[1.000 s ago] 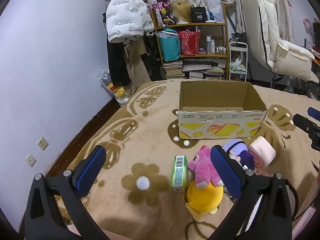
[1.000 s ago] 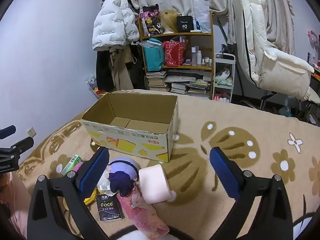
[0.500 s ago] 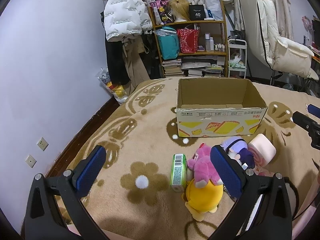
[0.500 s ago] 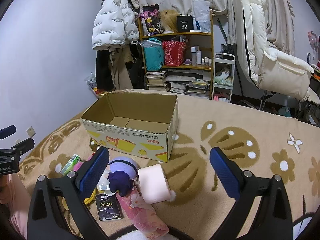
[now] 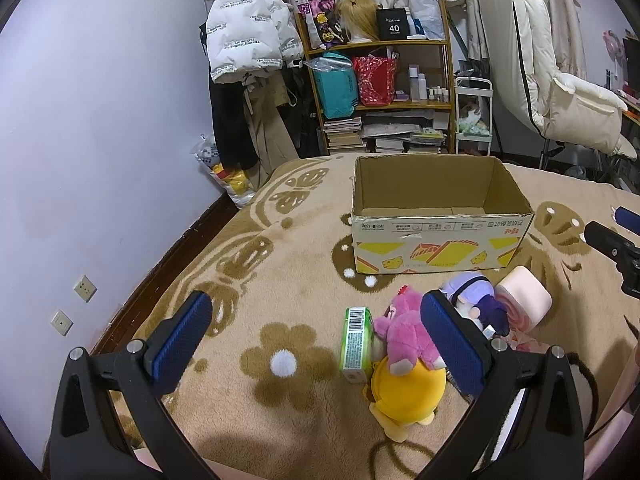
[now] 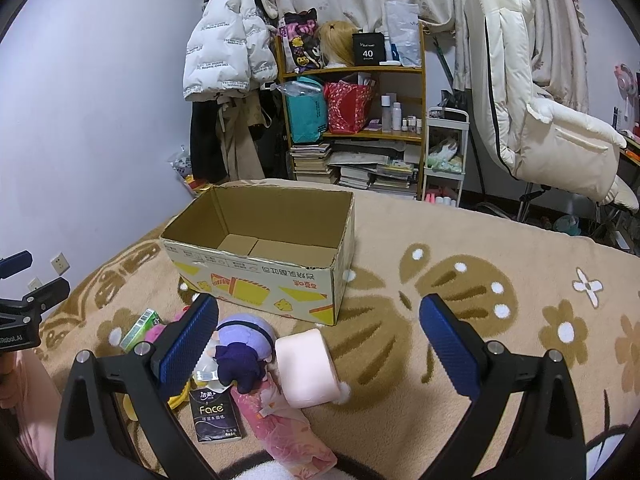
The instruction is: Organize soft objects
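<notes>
Both claws are hanging low over the blanket (image 5: 280, 272), and both are spread wide with nothing between the pads. The left gripper (image 5: 316, 340) is framing a bare flower patch, its right-hand finger sitting in front of the toy pile. The right gripper (image 6: 320, 344) is straddling the pink roll (image 6: 306, 366) and the purple doll (image 6: 244, 350), touching neither.

Nearest the left claw, the yellow plush (image 5: 404, 394) is lying with the pink bear (image 5: 404, 334) resting against its top, and the green pack (image 5: 354, 344) is lying just beside them, barcode facing up. In the right view a black tissue pack (image 6: 216, 414) is showing the word "Face" in white, touching a pink flowered packet (image 6: 288, 434) that is running toward the lower edge.

Beyond the pile, the cardboard box (image 6: 256, 276) is standing open-topped, flaps down inside, its near wall just behind the toys. Chinese print is running upside down along its top band; I cannot read it. Open blanket is stretching to the box's left toward the wall (image 5: 100, 160) and, in the right view, broadly to its right, butterflies and flowers all across it.

Farther back, a white puffer jacket (image 5: 248, 32) is hanging with small repeated lettering too fine to make out. The wooden shelf (image 6: 352, 120) is carrying bags, bottles and stacked books, plus a black card reading "40". A cream chair (image 6: 532, 120) is leaning at the far right.

On the left gripper's body, seen at the right view's edge, "RoboLAI" is showing.
</notes>
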`<state>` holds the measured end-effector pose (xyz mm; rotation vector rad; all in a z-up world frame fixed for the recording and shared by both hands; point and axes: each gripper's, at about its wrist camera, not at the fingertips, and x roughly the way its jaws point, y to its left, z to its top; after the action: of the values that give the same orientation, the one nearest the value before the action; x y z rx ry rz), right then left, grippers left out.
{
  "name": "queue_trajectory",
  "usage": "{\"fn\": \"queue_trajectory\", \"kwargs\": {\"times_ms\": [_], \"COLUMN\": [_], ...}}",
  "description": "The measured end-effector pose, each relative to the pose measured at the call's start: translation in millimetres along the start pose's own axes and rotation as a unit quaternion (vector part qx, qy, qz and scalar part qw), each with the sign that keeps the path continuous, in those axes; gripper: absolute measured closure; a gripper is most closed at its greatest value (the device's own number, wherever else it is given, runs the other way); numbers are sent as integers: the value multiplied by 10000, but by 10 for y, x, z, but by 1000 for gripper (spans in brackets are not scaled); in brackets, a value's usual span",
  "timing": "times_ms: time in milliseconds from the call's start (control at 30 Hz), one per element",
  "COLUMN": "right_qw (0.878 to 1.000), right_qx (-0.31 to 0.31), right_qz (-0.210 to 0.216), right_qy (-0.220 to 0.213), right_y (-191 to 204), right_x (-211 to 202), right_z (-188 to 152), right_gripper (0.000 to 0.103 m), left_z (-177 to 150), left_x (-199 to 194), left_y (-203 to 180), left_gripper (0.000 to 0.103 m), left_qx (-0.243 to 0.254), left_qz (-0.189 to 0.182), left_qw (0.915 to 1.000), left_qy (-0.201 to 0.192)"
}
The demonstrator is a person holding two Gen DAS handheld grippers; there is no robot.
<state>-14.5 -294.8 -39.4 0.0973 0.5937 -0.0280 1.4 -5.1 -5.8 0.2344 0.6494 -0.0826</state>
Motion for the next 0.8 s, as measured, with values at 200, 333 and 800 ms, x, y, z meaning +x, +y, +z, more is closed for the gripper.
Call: {"fn": "queue_trajectory", "kwargs": {"times_ms": [200, 333, 800], "right_qw": [10000, 10000, 10000], "right_qx": [-1, -5, 3], "right_qz": [-8, -6, -39], "right_qy": [-1, -3, -9], "right_y": [1, 3, -25], "right_x": [1, 1, -1], "right_z": [-3, -4, -11], "right_gripper": [0, 0, 0], "left_z": [-3, -1, -30], "left_x": [-5, -6, 11], "left_y": [0, -1, -10], "left_gripper": [0, 0, 0], "left_qx": [4, 4, 29], "left_qz": [1, 8, -10], "left_qw": [10000, 10000, 10000], "left_qy": [1, 8, 11]}}
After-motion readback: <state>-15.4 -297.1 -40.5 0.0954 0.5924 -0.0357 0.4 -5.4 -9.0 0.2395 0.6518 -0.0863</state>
